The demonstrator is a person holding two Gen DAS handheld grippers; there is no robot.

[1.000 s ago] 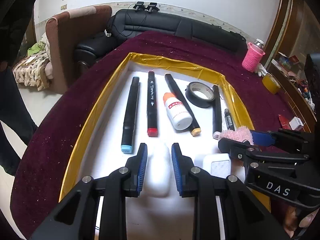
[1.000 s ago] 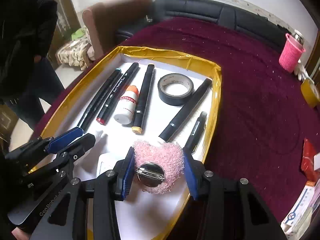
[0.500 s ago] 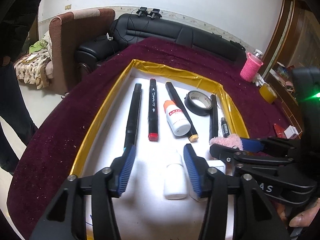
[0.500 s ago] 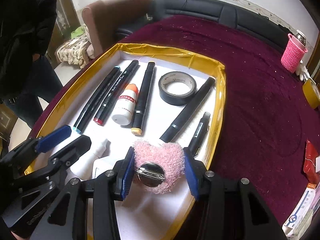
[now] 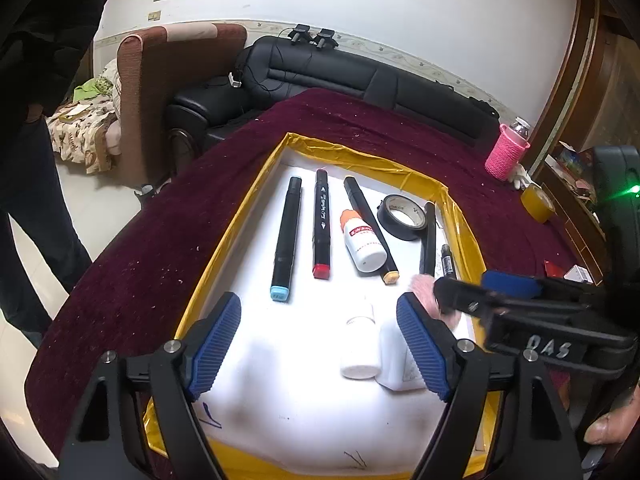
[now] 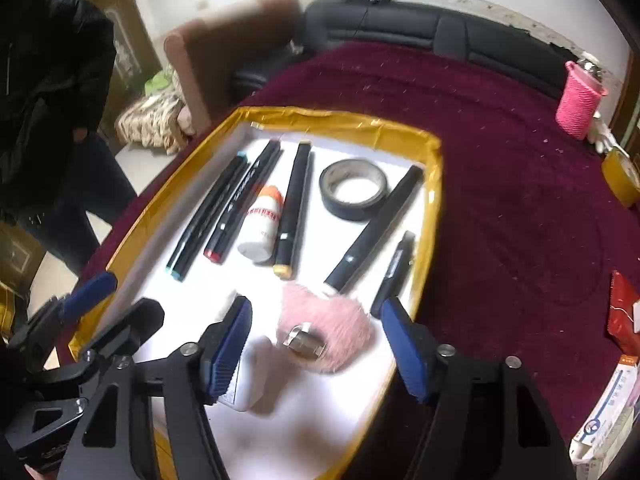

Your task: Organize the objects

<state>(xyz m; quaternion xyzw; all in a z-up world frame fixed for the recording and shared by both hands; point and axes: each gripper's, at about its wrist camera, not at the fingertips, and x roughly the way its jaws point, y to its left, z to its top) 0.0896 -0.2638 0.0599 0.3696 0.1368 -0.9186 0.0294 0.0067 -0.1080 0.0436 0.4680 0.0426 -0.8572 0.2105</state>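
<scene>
Most of your things already lay inside the yellow-edged tray [image 5: 256,196], the markers [image 5: 286,236] lined up towards its far edge. Your left gripper [image 5: 320,344] and right gripper [image 6: 316,348] had both just opened wide and gripped nothing (the small white bottle [image 5: 360,344] and pink fluffy brooch [image 6: 324,328] rested loose near the tray's near-right corner), so little seemed left.

Bright indoor light; white tray [image 5: 280,420] floor overexposed; right-wrist view motion-blurred; fisheye edges bent, dark.
</scene>
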